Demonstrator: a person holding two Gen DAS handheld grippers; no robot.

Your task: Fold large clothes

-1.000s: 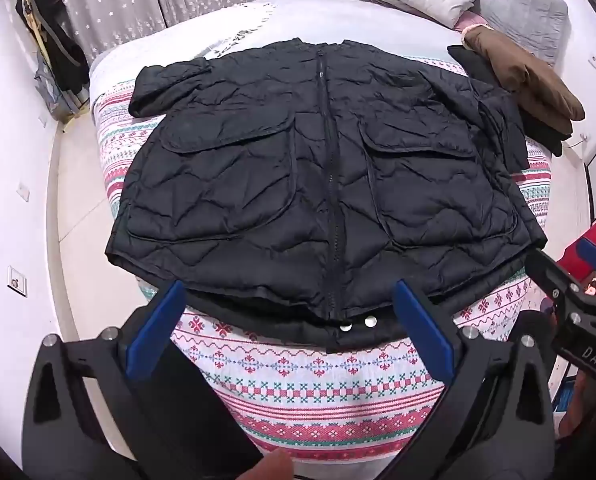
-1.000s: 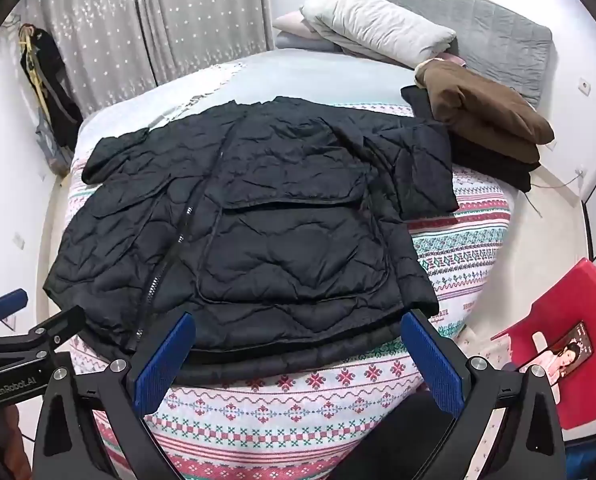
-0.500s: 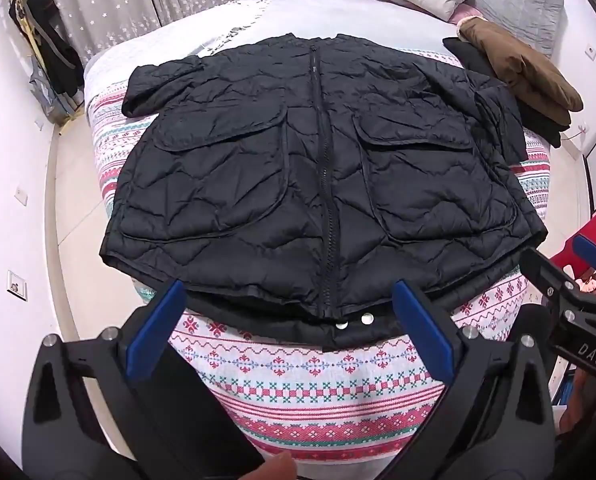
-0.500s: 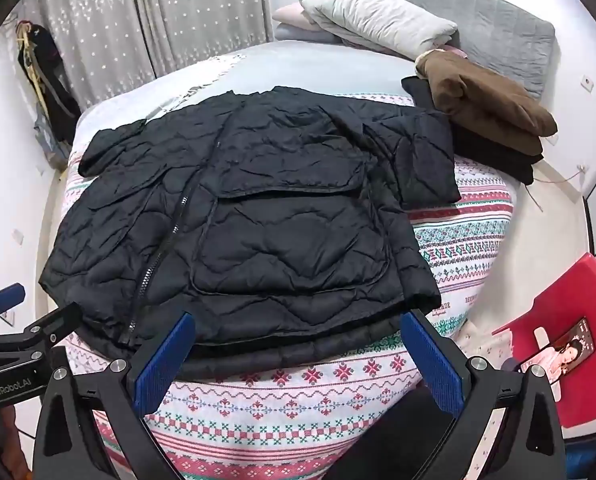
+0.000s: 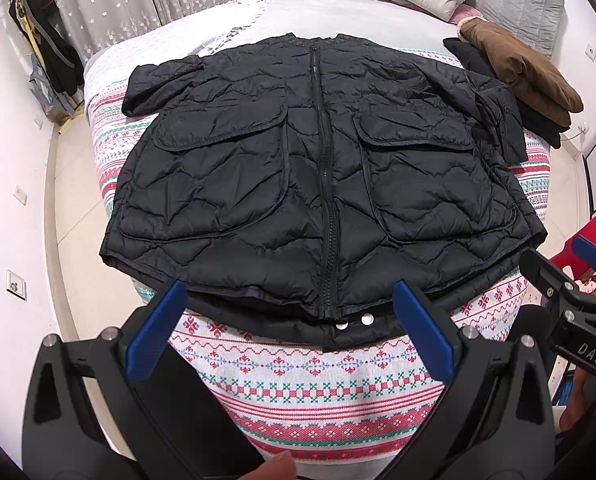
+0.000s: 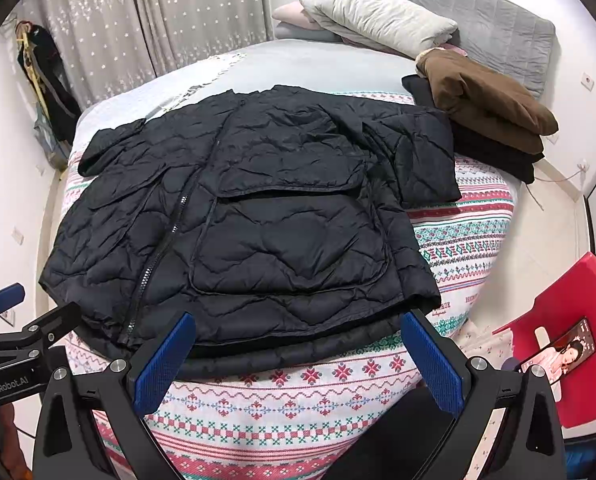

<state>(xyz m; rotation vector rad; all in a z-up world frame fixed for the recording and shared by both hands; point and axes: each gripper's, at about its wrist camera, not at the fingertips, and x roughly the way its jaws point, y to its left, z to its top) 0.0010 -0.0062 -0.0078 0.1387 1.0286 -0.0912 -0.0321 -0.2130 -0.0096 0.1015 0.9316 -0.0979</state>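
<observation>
A black quilted jacket (image 5: pixel 322 184) lies flat and zipped on the patterned bedspread (image 5: pixel 318 380), front up, hem toward me, with both sleeves spread out to the sides. It also shows in the right wrist view (image 6: pixel 258 232). My left gripper (image 5: pixel 288 332) is open and empty, hovering just short of the hem near the zipper's end. My right gripper (image 6: pixel 298 360) is open and empty, over the hem at the jacket's right half. Each gripper shows at the edge of the other's view.
Folded brown and black clothes (image 6: pixel 486 120) are stacked at the bed's far right. Pillows (image 6: pixel 378 16) lie at the head. A red chair (image 6: pixel 578 344) with a phone stands at the right. Curtains and a hanging bag (image 5: pixel 42 56) are at the far left.
Both grippers have moved slightly forward and up toward the jacket's hem. The jacket has not moved.
</observation>
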